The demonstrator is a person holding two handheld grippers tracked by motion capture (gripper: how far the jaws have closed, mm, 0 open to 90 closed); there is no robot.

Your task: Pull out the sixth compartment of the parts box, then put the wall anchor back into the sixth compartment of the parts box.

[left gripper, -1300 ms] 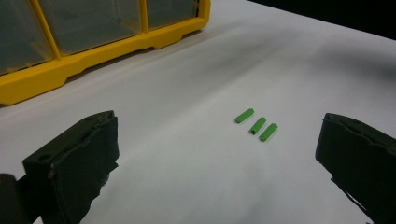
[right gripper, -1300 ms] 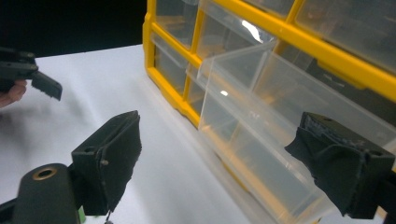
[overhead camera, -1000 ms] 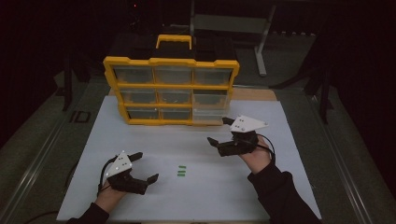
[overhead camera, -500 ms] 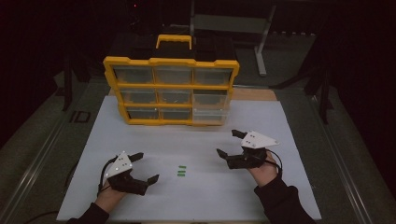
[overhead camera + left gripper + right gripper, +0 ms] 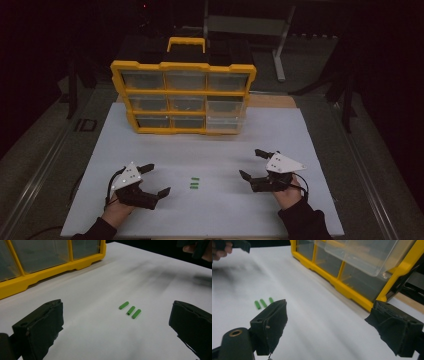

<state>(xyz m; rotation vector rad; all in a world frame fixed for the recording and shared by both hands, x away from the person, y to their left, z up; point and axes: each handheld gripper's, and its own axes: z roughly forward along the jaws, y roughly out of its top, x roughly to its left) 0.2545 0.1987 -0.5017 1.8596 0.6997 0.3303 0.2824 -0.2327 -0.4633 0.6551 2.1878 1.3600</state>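
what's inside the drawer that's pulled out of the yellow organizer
The pulled-out drawer at the yellow organizer looks clear and empty through its walls in the right gripper view; its floor near the back is hidden.

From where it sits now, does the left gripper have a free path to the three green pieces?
Probably yes. The left gripper is open, and the green pieces lie on bare white table between its fingers, with nothing in between.
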